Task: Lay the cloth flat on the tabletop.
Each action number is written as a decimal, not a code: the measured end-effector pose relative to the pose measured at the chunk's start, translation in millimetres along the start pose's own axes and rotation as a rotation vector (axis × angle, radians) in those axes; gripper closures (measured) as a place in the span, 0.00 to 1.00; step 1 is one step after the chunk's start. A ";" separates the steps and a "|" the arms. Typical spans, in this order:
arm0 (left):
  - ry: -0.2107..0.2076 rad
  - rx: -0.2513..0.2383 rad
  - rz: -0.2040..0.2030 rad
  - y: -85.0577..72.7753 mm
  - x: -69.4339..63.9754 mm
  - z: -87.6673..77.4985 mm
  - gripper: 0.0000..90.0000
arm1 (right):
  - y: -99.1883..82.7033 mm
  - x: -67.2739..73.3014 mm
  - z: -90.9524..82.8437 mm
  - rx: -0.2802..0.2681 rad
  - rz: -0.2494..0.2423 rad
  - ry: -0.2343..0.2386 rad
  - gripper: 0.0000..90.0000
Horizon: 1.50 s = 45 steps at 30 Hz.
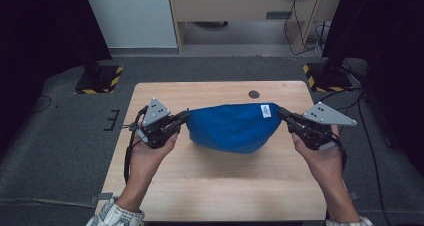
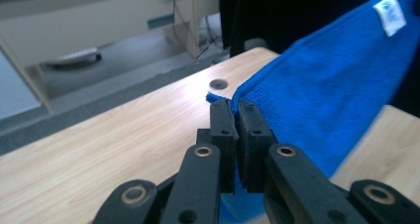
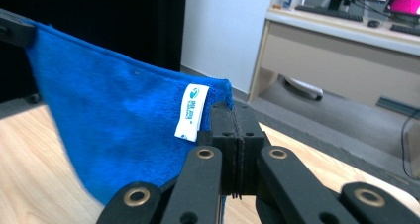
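Two corners pinched, blue towel point(image 1: 231, 127) hanging between my claws.
I am holding its top edge taut above the worktop point(image 1: 210, 178): left claw point(image 1: 184, 117) is clamping one corner, right claw point(image 1: 283, 113) is clamping the corner by the white label point(image 1: 266, 111). Pickup looks finished; the sagging lower half is brushing the wood, and folding or laying it flat is remaining.

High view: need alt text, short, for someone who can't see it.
A person holds a blue cloth stretched between two grippers above a wooden table, the left gripper and right gripper each shut on a top corner. A small white tag sits near the right corner, and the cloth sags in the middle.
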<state>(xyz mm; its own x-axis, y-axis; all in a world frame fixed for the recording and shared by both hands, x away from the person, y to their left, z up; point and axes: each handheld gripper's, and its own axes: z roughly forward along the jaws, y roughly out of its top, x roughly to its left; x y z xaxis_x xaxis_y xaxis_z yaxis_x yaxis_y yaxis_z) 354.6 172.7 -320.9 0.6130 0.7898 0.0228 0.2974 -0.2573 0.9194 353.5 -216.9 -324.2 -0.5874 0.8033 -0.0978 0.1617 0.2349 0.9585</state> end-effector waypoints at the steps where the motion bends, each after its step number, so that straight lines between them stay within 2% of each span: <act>1: 0.001 0.008 -0.011 -0.5 3.8 4.9 0.96 | -2.0 -2.7 4.6 0.009 0.009 -0.005 1.00; 4: 0.007 0.036 -0.044 -4.1 15.7 23.9 0.96 | -6.2 -7.1 14.6 0.028 0.025 -0.007 1.00; 6: 0.003 0.059 -0.067 -7.8 22.7 39.0 0.96 | -11.0 -11.4 27.6 0.053 0.033 -0.018 1.00; 9: 0.010 0.097 -0.074 -14.1 28.9 60.7 0.96 | -19.8 -19.5 49.1 0.092 0.044 -0.028 1.00; 10: 0.014 0.107 -0.074 -16.1 30.9 67.3 0.96 | -26.8 -24.7 63.5 0.116 0.053 -0.031 1.00; 11: 0.022 0.120 -0.078 -17.5 33.1 73.4 0.96 | -26.8 -24.7 63.5 0.116 0.053 -0.031 1.00; 13: 0.027 0.139 -0.096 -20.8 38.8 87.7 0.96 | -33.3 -29.4 77.3 0.143 0.048 -0.043 1.00; 18: 0.052 0.192 -0.111 -26.2 50.9 111.3 0.96 | -48.4 -44.8 105.8 0.196 0.075 -0.057 1.00; 23: 0.083 0.225 -0.119 -28.2 62.6 130.7 0.96 | -55.0 -52.7 121.8 0.212 0.081 -0.066 1.00; 25: 0.090 0.236 -0.123 -28.1 66.7 138.9 0.96 | -58.7 -59.0 134.6 0.229 0.089 -0.073 1.00; 26: 0.094 0.244 -0.116 -27.7 69.0 143.1 0.96 | -58.7 -59.0 134.6 0.229 0.089 -0.073 1.00; 32: 0.102 0.274 -0.126 -32.0 81.8 171.9 0.96 | -68.0 -70.4 162.4 0.276 0.095 -0.087 1.00; 34: 0.103 0.289 -0.115 -34.8 83.8 181.3 0.96 | -73.1 -74.8 171.8 0.292 0.100 -0.089 1.00; 38: 0.109 0.310 -0.112 -40.9 87.7 197.7 0.96 | -85.8 -83.0 188.0 0.316 0.148 -0.090 1.00; 40: 0.116 0.306 -0.122 -44.4 90.5 204.0 0.96 | -92.2 -86.7 195.5 0.328 0.155 -0.095 1.00; 41: 0.119 0.303 -0.127 -46.2 91.7 207.0 0.96 | -96.8 -89.5 201.0 0.334 0.175 -0.103 1.00; 45: 0.117 0.314 -0.140 -51.9 97.0 218.9 0.96 | -101.6 -93.9 207.8 0.343 0.195 -0.112 0.99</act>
<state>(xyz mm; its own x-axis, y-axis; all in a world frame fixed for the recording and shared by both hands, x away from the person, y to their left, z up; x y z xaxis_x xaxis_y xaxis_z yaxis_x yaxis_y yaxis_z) 558.9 140.7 -452.4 0.4684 0.8829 -0.0333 0.5937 -0.2866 0.7519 557.0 -202.5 -468.1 -0.4327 0.9011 0.0298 0.5274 0.2262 0.8189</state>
